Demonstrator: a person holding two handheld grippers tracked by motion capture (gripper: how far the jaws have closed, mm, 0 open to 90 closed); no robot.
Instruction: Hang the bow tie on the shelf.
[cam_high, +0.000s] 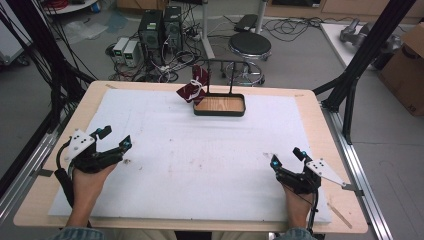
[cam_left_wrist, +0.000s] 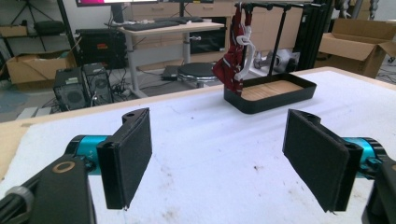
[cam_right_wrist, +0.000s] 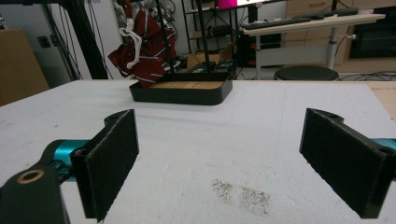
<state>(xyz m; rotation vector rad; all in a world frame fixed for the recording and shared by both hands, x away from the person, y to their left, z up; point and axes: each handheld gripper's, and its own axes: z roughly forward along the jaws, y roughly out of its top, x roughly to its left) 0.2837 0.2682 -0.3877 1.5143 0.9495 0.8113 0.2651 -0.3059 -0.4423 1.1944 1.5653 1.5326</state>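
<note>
A: Where does everything sit right now?

B: Both tools rest low at the near edge of the table (cam_high: 45, 150); the left gripper (cam_high: 116, 139) is by the near left corner, the right gripper (cam_high: 287, 157) by the near right corner; each has its jaws spread wide with nothing between them, plain in both gripper views.

A: And the thing to go for?

B: The dark red cloth (cam_high: 194, 87) hangs by a white hanger (cam_left_wrist: 245, 51) from the black rack (cam_high: 231, 75), which rises out of a black tray (cam_high: 220, 112) with a wooden floor, at the middle of the far edge; the cloth droops over the tray's left end.

A: So the step in hand is the reach; how would you do it well?

B: I judge the left gripper has the shorter line; carry it forward above the white mat (cam_high: 200, 165); keep the jaws apart until the pads straddle a fold of cloth; avoid knocking the rack's thin post, since the tray looks light and may slide; close on fabric rather than on the slippery hanger.
</note>
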